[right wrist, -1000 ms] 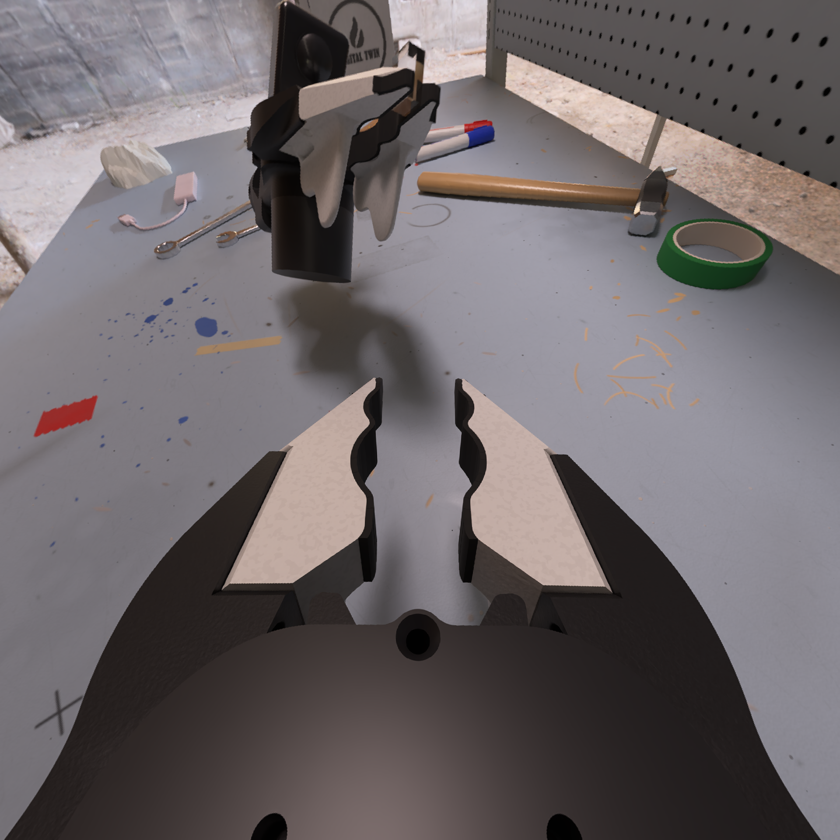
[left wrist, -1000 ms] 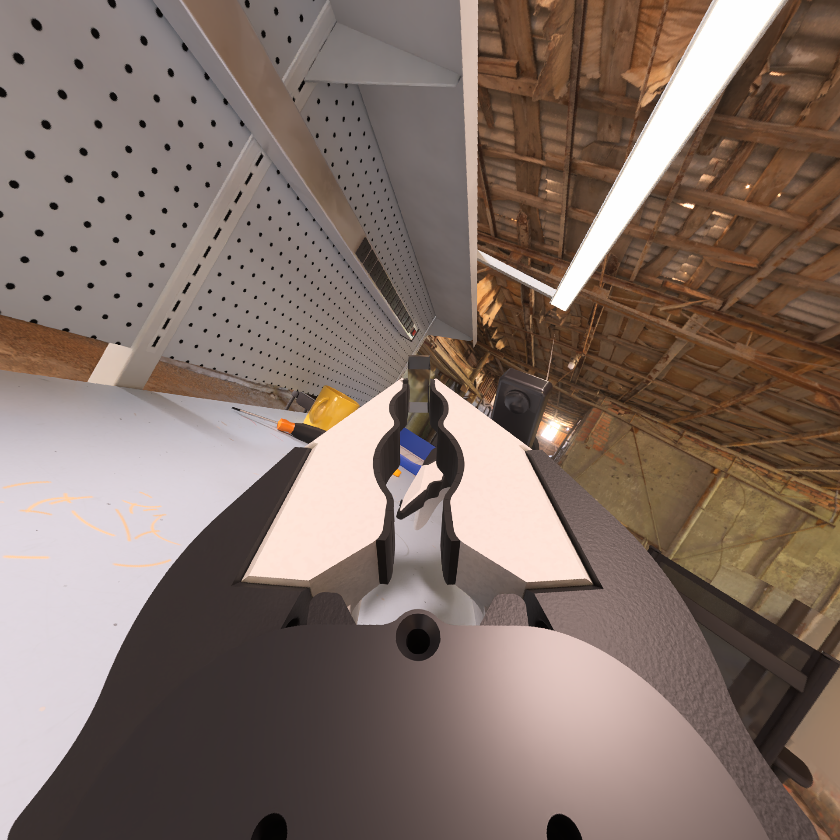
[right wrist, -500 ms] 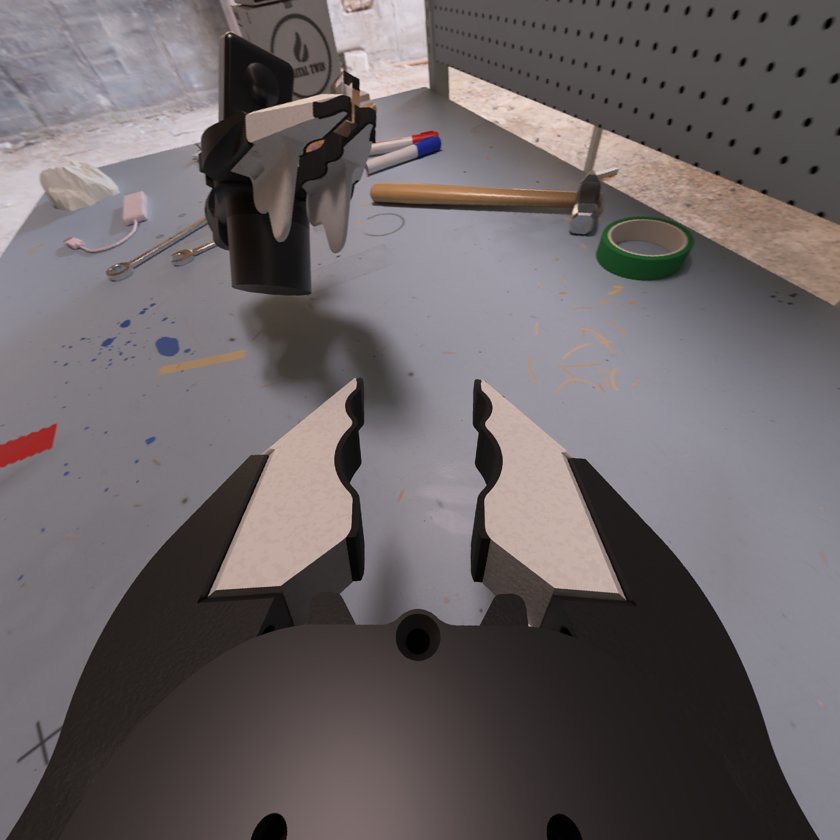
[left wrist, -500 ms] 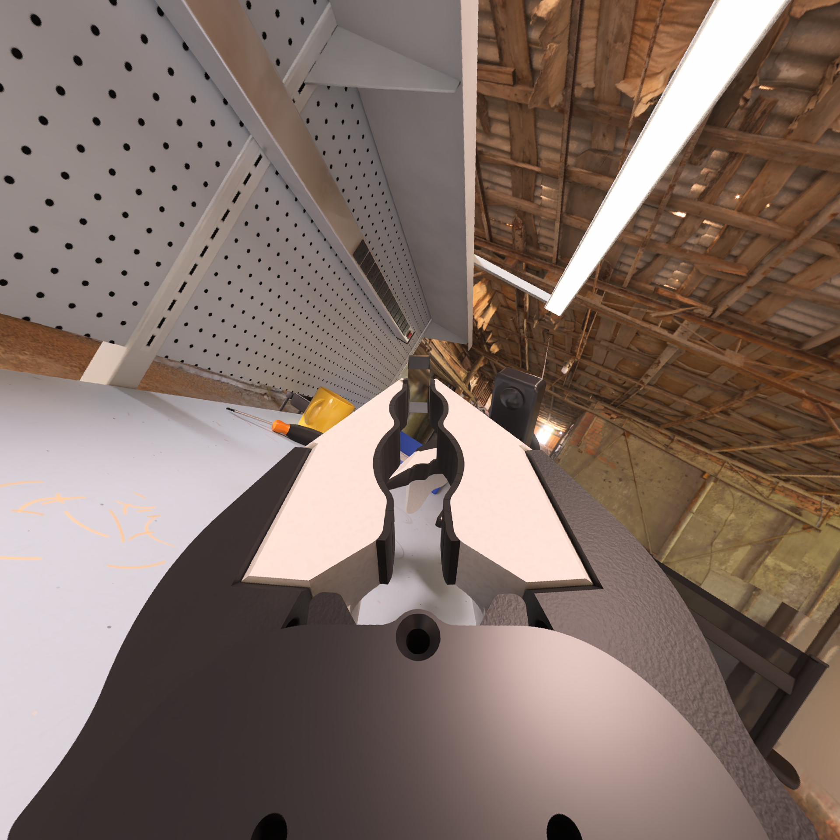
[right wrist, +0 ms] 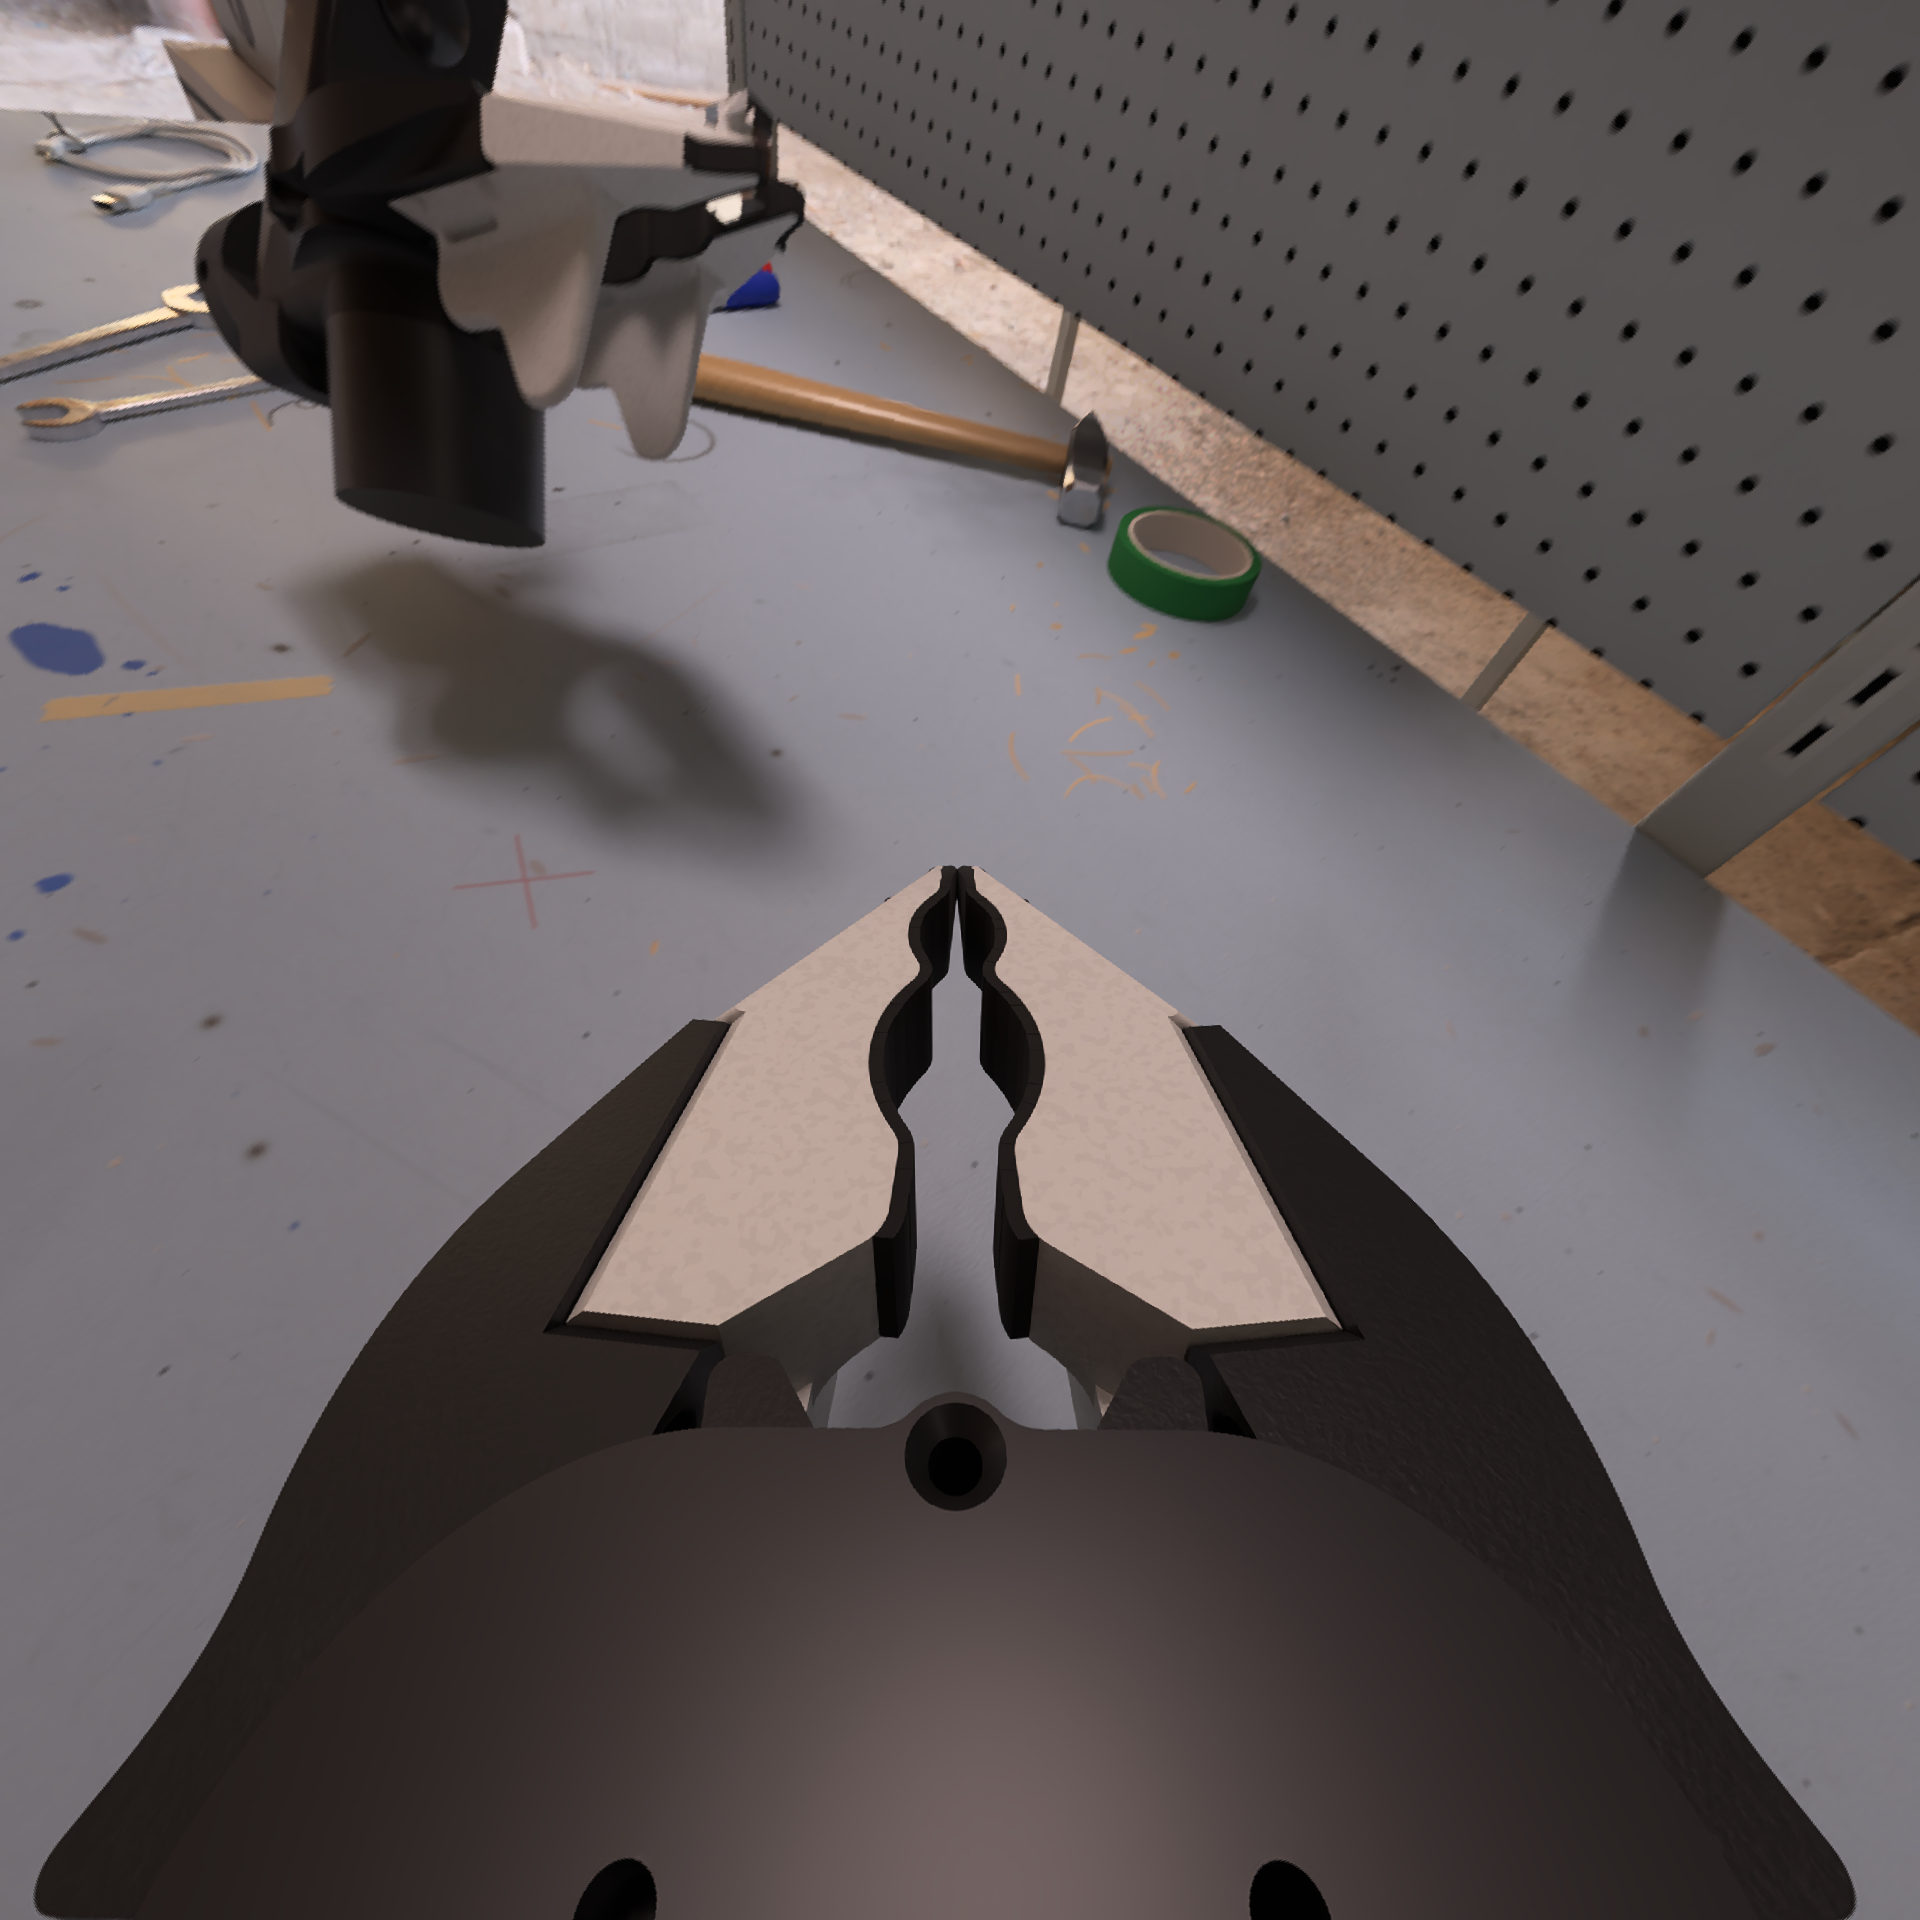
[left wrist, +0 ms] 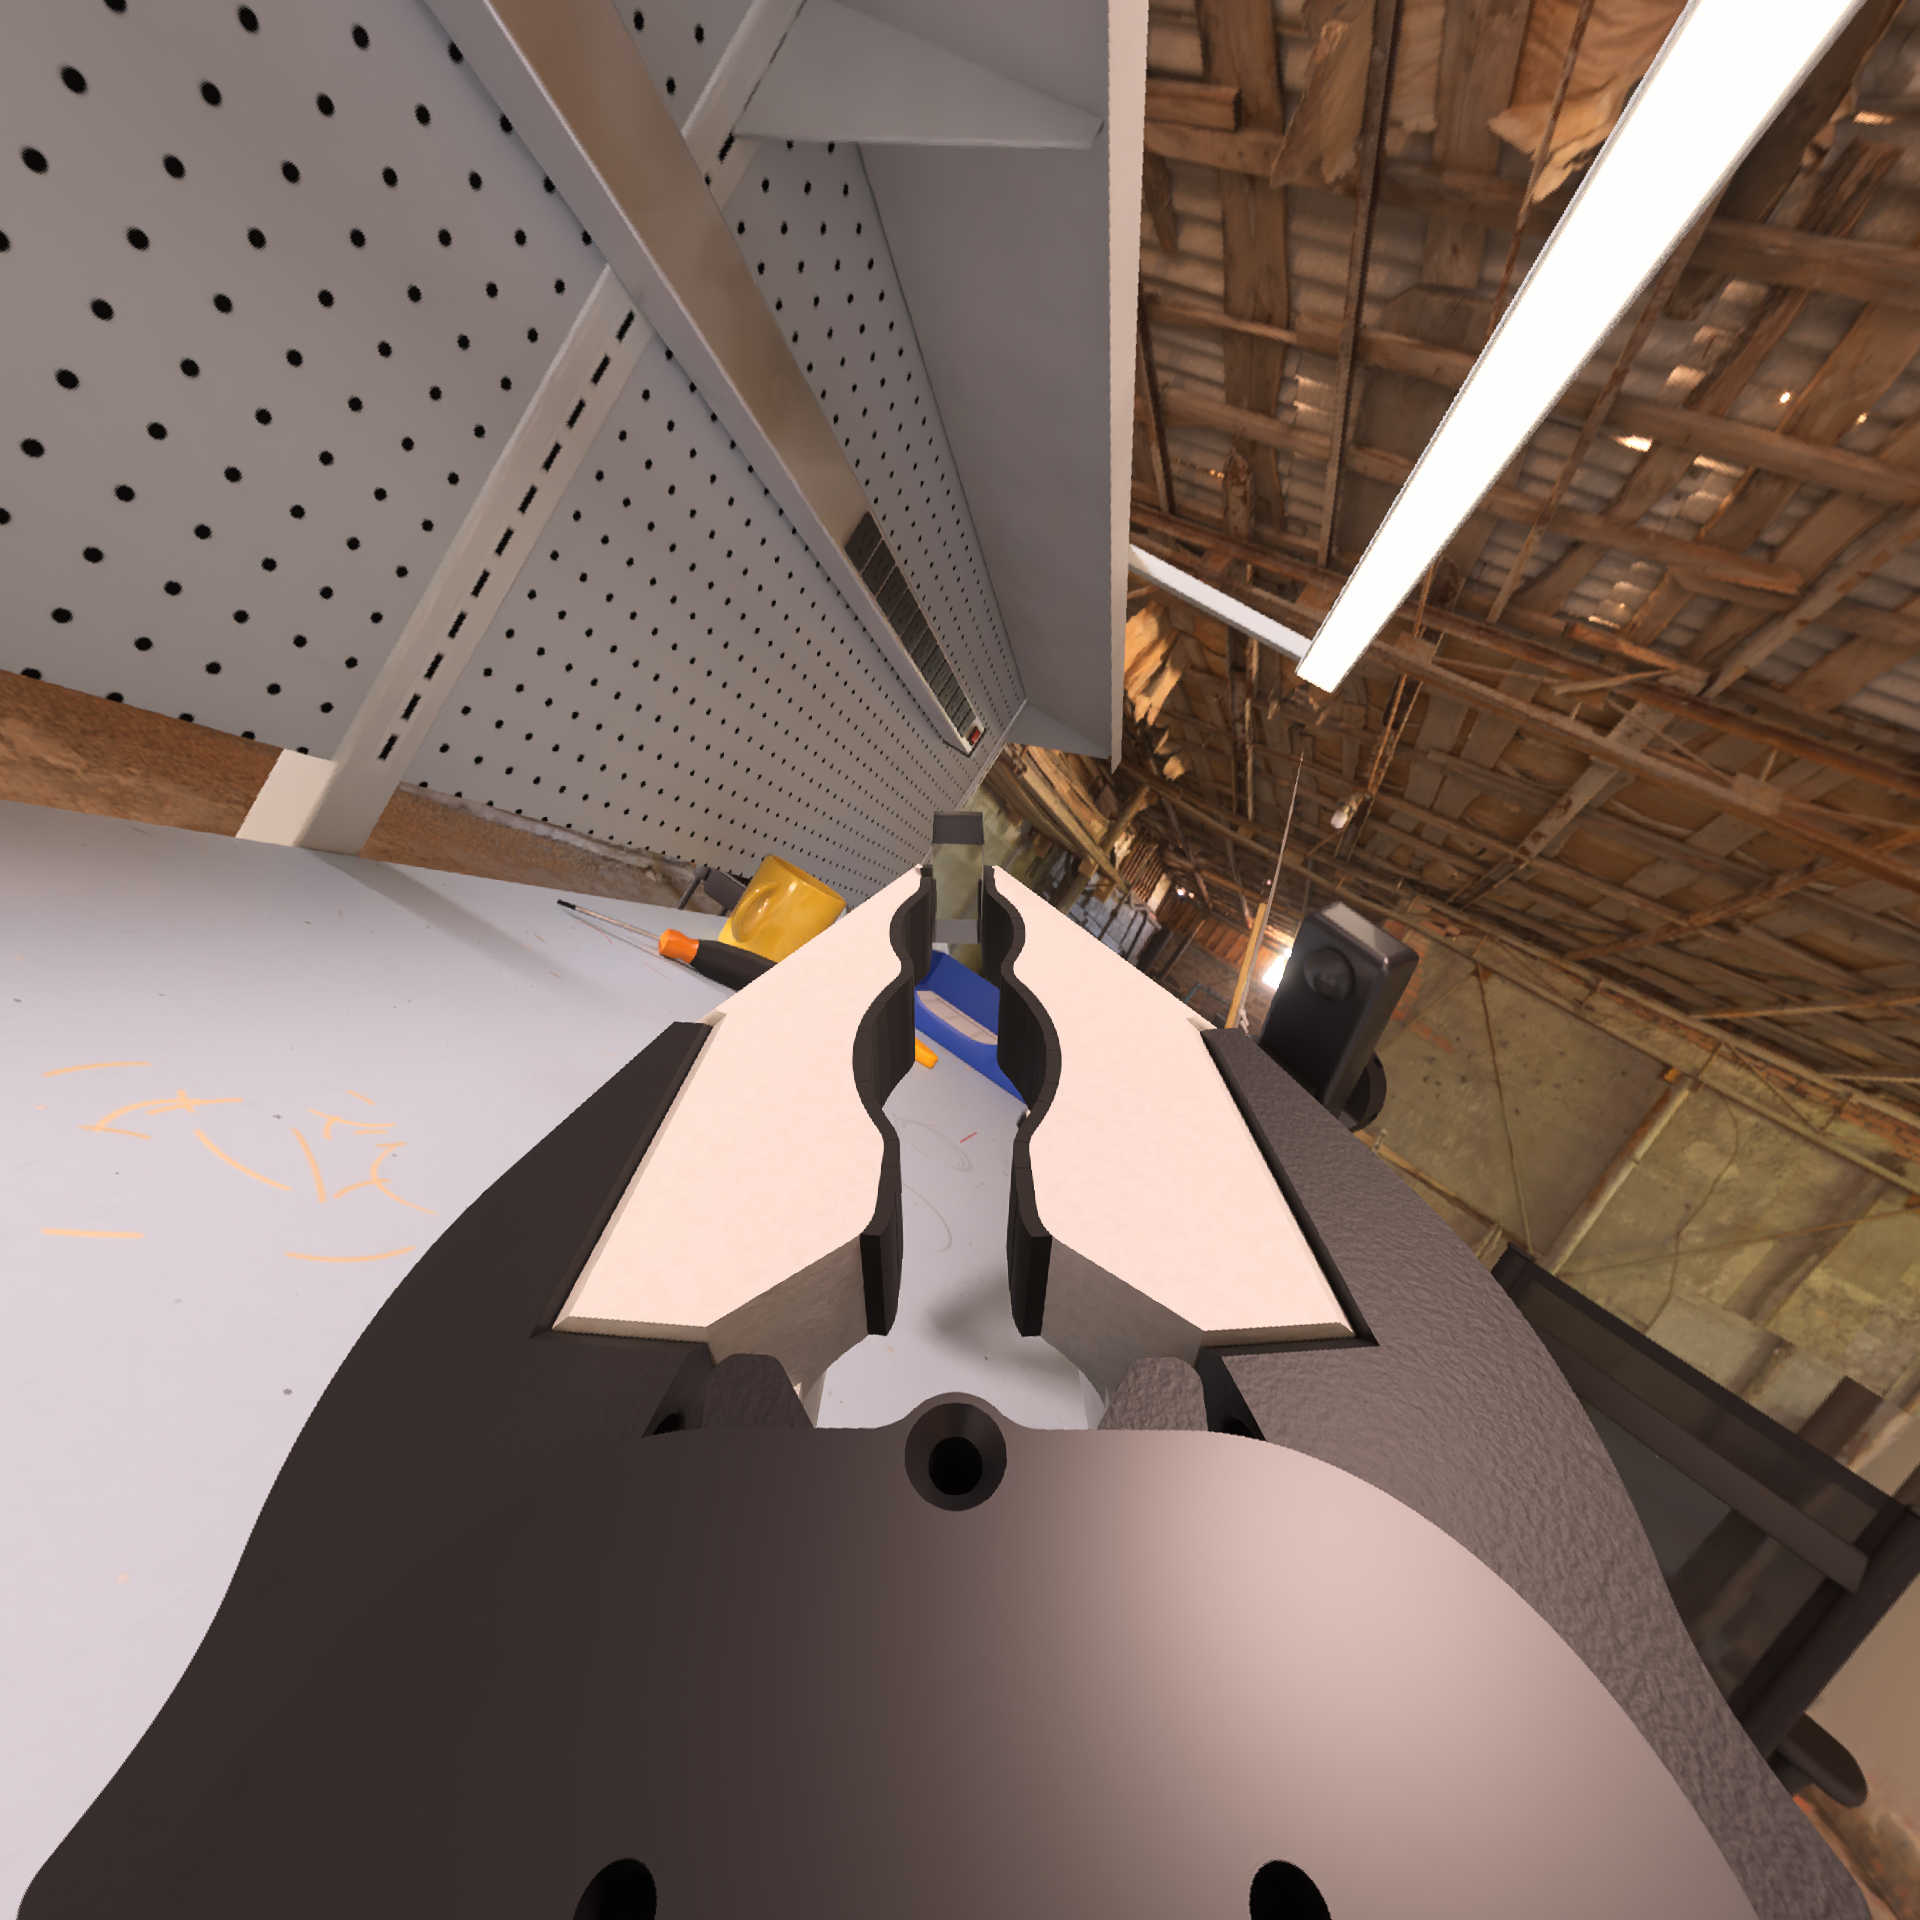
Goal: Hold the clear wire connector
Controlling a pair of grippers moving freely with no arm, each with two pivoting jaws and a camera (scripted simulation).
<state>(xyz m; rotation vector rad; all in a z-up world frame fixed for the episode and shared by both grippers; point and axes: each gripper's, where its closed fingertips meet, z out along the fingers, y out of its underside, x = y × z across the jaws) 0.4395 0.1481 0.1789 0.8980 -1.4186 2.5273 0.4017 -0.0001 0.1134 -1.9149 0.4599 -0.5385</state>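
My left gripper [left wrist: 956, 899] is shut on the clear wire connector [left wrist: 957, 883]. The small see-through block with a grey cap sticks up from between the fingertips. The gripper is lifted above the grey workbench [left wrist: 260, 1039] and tilted upward. In the right wrist view the left gripper [right wrist: 750, 192] hangs at the upper left with the connector [right wrist: 738, 130] at its tips. My right gripper [right wrist: 954, 878] is shut and empty, low over the bench, well short of the left one. Its black body [left wrist: 1340, 997] shows at the right in the left wrist view.
A pegboard wall [right wrist: 1455, 312] runs along the right. A hammer [right wrist: 904, 421], green tape roll [right wrist: 1184, 561], wrenches [right wrist: 125, 405] and a white cable [right wrist: 156, 156] lie on the bench. A yellow mug [left wrist: 779, 914], screwdriver [left wrist: 696, 951] and blue box [left wrist: 961, 1023] lie ahead of the left gripper.
My right gripper has gone from open to shut, empty, and moved nearer the left gripper and the pegboard. The left gripper still holds the connector and has barely moved.
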